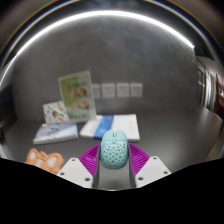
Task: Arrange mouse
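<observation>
A pale teal mouse [114, 148] with a perforated shell sits between my gripper's [114, 158] two fingers. The magenta pads [90, 160] press on its left and right sides, so the gripper is shut on it. The mouse's front points away from me, toward a white flat pad [128, 124] on the grey table [175, 135] just beyond the fingers. I cannot tell whether the mouse rests on the table or is held just above it.
A blue and white booklet [100, 127] lies beside the white pad. A picture book [56, 132] lies at the left, with an upright illustrated card [76, 95] behind it. An orange object [40, 158] lies near the left finger. White wall plates [118, 90] are behind.
</observation>
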{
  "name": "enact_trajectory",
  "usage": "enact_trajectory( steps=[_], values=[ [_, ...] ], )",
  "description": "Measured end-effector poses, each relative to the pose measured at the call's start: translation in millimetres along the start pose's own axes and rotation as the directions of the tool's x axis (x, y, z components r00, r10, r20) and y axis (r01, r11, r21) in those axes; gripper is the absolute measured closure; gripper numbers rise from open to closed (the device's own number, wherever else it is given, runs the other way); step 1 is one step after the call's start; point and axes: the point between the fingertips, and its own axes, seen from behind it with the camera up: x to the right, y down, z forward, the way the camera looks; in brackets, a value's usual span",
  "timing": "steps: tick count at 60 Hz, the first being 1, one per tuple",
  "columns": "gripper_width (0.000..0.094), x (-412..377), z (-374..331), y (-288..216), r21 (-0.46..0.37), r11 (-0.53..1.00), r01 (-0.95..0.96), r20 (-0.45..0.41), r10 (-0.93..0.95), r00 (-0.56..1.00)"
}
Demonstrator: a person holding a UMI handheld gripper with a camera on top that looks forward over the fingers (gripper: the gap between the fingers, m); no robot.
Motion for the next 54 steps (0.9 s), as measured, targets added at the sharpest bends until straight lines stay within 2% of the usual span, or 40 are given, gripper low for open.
enact_trajectory(
  steps=[5,10,19,22,25,37,40,41,50,54],
  values=[
    [0.0517,-68,-40,-33,0.101,0.995,-0.01,0.016,0.009,1.0],
    [0.052,-153,-57,-39,0.121,0.993,-0.011,0.055,0.004,0.999],
    [0.0522,-272,-46,37,0.007,1.0,0.008,0.13,-0.009,0.992],
    [0.052,-293,-37,67,-0.028,0.999,0.015,0.123,-0.012,0.992],
    [0.052,-301,-33,85,-0.078,0.997,0.026,0.105,-0.017,0.994],
    [0.052,-327,-14,146,-0.186,0.981,0.063,0.086,-0.048,0.995],
    [0.0455,-328,-11,155,-0.197,0.979,0.059,0.076,-0.044,0.996],
    [0.0501,-328,-11,152,-0.18,0.982,0.05,0.074,-0.037,0.997],
    [0.0364,-330,-12,155,-0.212,0.976,0.052,0.087,-0.034,0.996],
    [0.0139,-335,-25,157,-0.235,0.97,0.066,0.125,-0.038,0.991]
  ],
)
